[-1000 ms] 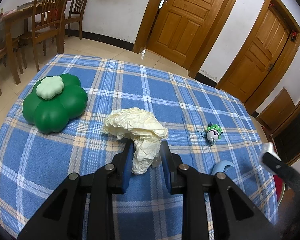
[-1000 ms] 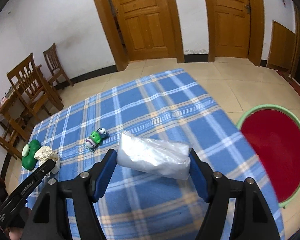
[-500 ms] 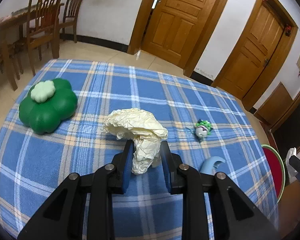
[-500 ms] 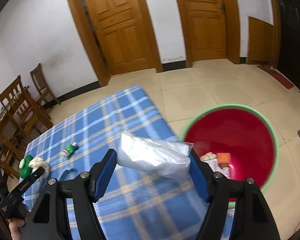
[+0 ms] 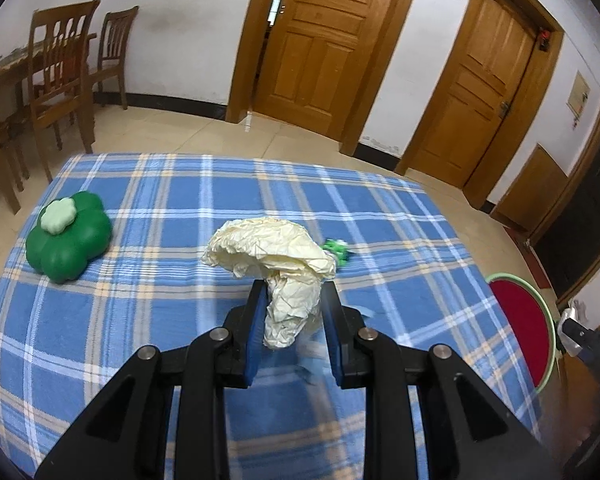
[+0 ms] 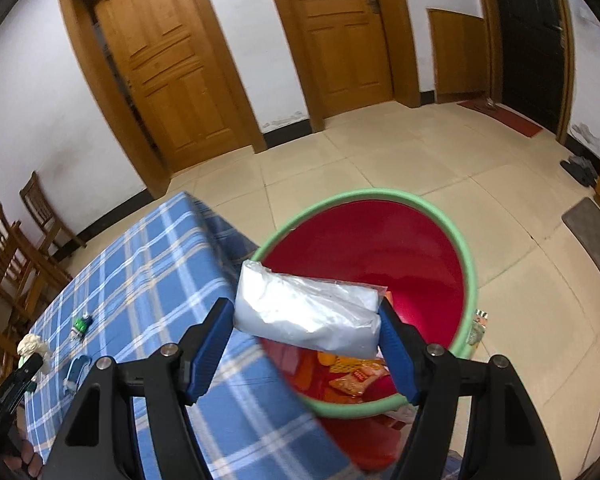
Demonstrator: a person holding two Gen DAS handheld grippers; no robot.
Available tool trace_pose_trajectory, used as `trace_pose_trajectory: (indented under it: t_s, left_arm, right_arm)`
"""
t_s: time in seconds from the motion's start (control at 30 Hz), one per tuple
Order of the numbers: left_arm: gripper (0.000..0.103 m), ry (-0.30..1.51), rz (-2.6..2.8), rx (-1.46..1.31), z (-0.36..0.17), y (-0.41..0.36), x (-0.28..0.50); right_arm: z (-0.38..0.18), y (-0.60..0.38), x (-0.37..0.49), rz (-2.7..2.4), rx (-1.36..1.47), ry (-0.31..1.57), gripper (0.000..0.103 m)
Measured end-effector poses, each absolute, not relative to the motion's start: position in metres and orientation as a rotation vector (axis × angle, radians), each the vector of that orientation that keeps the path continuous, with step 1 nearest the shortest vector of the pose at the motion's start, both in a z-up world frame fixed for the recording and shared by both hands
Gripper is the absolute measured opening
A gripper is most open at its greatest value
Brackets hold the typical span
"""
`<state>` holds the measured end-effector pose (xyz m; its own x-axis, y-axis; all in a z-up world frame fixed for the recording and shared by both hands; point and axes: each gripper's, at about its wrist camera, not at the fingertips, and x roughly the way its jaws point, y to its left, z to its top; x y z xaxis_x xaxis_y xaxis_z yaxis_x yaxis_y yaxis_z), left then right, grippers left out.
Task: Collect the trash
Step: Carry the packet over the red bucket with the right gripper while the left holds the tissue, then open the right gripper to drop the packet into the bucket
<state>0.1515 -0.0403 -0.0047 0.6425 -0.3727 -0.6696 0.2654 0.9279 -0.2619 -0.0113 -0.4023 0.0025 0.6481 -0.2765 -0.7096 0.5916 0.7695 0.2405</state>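
My left gripper (image 5: 293, 320) is shut on a crumpled cream paper (image 5: 278, 264) and holds it above the blue plaid table (image 5: 160, 320). My right gripper (image 6: 306, 332) is shut on a clear plastic bag (image 6: 308, 314) and holds it over the near rim of the red bin with a green rim (image 6: 380, 248), which stands on the floor beside the table (image 6: 140, 280). Wrappers (image 6: 352, 380) lie in the bin. The bin (image 5: 524, 316) also shows at the right of the left wrist view. The left gripper with its paper (image 6: 32, 348) shows far left in the right wrist view.
A green clover-shaped toy (image 5: 68, 236) sits at the table's left. A small green figure (image 5: 338, 252) lies behind the paper, also in the right wrist view (image 6: 80, 324). A light blue hook-shaped piece (image 6: 74, 372) lies near the table edge. Wooden chairs (image 5: 60, 88) and doors (image 5: 320, 44) stand behind.
My right gripper has carried the plastic bag from over the table to over the bin. My left gripper has lifted and drawn back with the paper still in it.
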Motion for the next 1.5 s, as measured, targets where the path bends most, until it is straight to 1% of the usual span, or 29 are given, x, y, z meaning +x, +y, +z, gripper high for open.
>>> trace_pose_trajectory:
  t_s: [0.33,0.9,1.0,1.13,1.33,1.5]
  left_arm:
    - [0.027,0.789,-0.466,-0.09,0.021,-0.088,0.124]
    - [0.027,0.834,-0.605,0.001,0.031,-0.175,0.089]
    - [0.027,0.838,-0.624,0.025,0.031,-0.188,0.084]
    - [0.027,0.845,-0.646,0.042,0.03,-0.201,0.08]
    - [0.027,0.856,-0.674,0.064,0.027,-0.216,0.076]
    - [0.027,0.863,-0.702,0.087,0.026,-0.231,0.073]
  right_arm:
    - [-0.015,-0.431,-0.032,-0.531,0.571,0.704,0.073]
    - [-0.038,-0.456,-0.052,-0.481,0.652,0.724,0.074]
    - [-0.039,-0.456,-0.052,-0.474,0.657,0.719,0.074]
    - [-0.038,-0.458,-0.056,-0.465,0.663,0.704,0.078]
    - [-0.034,-0.459,-0.06,-0.455,0.68,0.688,0.078]
    - [-0.018,-0.458,-0.065,-0.47,0.658,0.659,0.078]
